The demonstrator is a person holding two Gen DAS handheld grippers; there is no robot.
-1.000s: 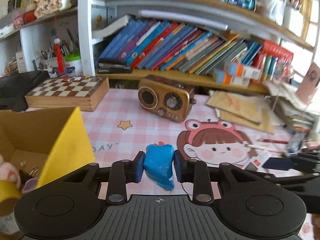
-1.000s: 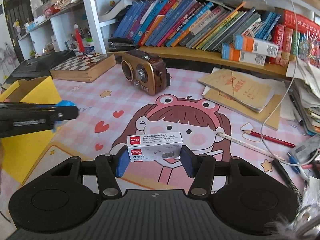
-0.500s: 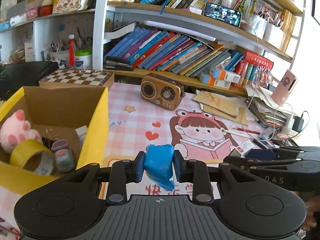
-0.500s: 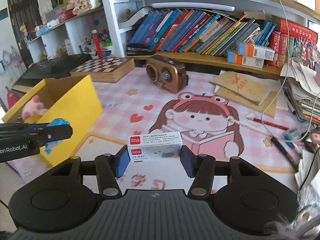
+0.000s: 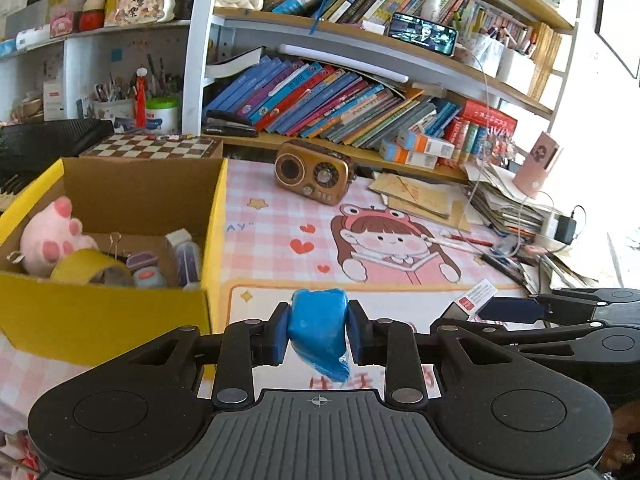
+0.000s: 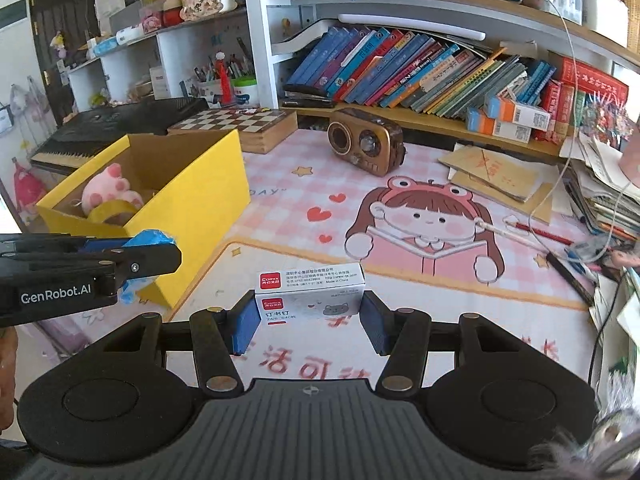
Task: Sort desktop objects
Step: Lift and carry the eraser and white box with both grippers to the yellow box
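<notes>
Nearest the left wrist camera, the left hand-held gripper (image 5: 318, 334) is clamped on a crumpled blue plastic-wrapped packet (image 5: 319, 332), which is pinched between the blue pads and hangs a little below them, above the bench. In the right wrist view, the right hand-held gripper (image 6: 309, 318) is clamped on a small white cardboard staple box with a red label (image 6: 310, 294), held level between its pads, also above the bench. The two grippers are seen side by side, each appearing at the edge of the other's view.

Just beyond them, the bench (image 5: 280, 240) is covered by a pink checked mat printed with a cartoon girl in a frog hat (image 6: 424, 224). To the left stands an open yellow cardboard box (image 5: 108, 312), in which a pink plush paw (image 5: 50, 234), a roll of yellowish tape (image 5: 90, 270), a binder clip and a few small items are held.

Farther back, a brown retro radio (image 5: 314, 178) stands on the mat, with a wooden chessboard box (image 5: 154, 147) behind the yellow box and loose brown paper envelopes (image 6: 496, 172) to the right. At the far edge, a row of leaning coloured books (image 6: 400, 68) is carried on a shelf.
</notes>
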